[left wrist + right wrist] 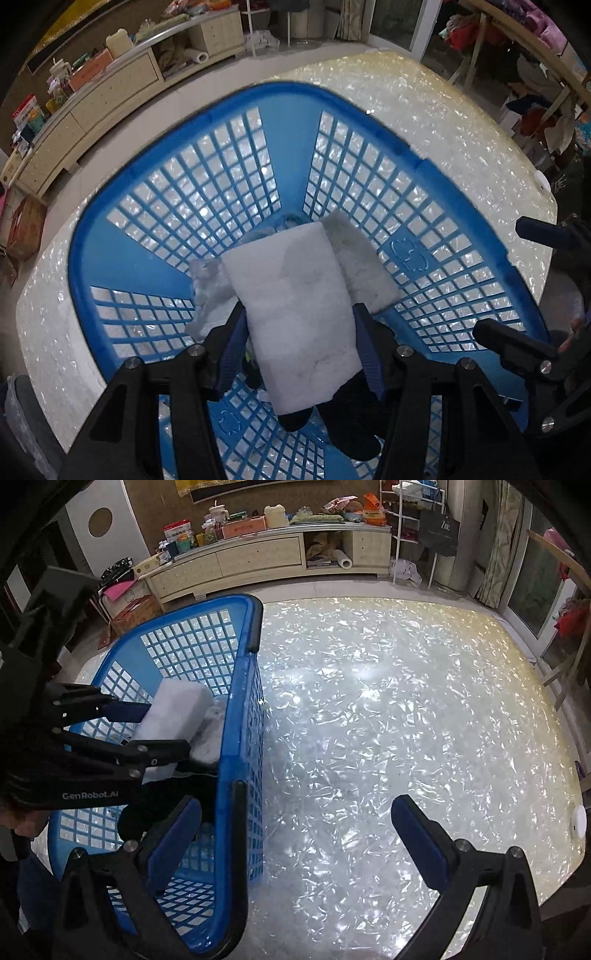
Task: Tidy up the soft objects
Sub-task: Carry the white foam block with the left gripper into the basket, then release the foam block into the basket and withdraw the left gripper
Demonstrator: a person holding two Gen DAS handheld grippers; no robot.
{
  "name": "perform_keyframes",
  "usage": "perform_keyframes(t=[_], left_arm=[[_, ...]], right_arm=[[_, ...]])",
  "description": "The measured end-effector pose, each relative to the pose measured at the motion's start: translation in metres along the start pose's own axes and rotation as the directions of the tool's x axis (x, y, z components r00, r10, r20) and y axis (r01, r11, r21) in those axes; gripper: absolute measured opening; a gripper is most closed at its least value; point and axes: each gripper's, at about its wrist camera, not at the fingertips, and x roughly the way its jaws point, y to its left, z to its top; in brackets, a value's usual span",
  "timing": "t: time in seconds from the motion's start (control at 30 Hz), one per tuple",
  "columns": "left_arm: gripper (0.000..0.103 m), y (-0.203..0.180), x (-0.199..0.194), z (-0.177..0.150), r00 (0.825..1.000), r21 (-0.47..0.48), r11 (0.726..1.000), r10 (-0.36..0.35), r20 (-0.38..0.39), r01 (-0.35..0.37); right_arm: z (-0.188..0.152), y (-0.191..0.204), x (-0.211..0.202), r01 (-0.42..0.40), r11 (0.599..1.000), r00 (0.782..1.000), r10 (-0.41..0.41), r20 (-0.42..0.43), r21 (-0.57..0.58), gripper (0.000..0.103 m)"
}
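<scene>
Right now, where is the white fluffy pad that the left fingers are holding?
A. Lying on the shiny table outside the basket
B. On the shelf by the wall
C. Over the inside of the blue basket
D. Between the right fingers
C: the left fingers grip the white pad over the inside of the blue basket, while the right gripper is open with nothing in it.
</scene>
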Motion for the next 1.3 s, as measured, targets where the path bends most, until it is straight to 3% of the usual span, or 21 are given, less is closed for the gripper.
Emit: perform_keyframes(t=[0.43, 0.67, 0.73, 1.13, 1.23, 1.3], left_arm=[[0.063, -0.003, 0.001, 0.005, 1.0, 0.012, 1.0, 0.004, 0.003, -0.004], [0.077, -0.004, -0.033, -0.001, 0.995, -0.033, 0.999, 0.015, 0.099, -0.012], [0.086, -0.002, -0.042, -0.004, 0.994, -0.045, 0.999, 0.03, 0.109, -0.025], [0.091, 0.011, -0.11, -0.05, 0.971, -0.105, 0.994, 0.041, 0.237, -0.017], [0.103, 0.014, -0.124, -0.065, 0.967, -0.12, 0.993, 0.031, 0.252, -0.001], [0.103, 0.015, -0.136, -0.079, 0.963, -0.131, 0.991, 0.043, 0.265, -0.009]], right_arm=[[0.0, -0.001, 0.002, -0.015, 1.0, 1.0, 0.015, -0.011, 0.01, 0.103], [-0.007, -0.008, -0.024, -0.024, 0.999, 0.999, 0.022, 0.035, 0.047, 0.103], [-0.009, -0.01, -0.033, -0.025, 0.998, 0.999, 0.023, 0.047, 0.051, 0.103], [-0.021, 0.016, -0.074, -0.031, 0.999, 0.994, 0.029, 0.102, 0.019, 0.103], [-0.023, 0.029, -0.081, -0.033, 0.999, 0.994, 0.032, 0.107, 0.001, 0.103], [-0.024, 0.037, -0.085, -0.035, 0.999, 0.993, 0.036, 0.11, -0.011, 0.103]])
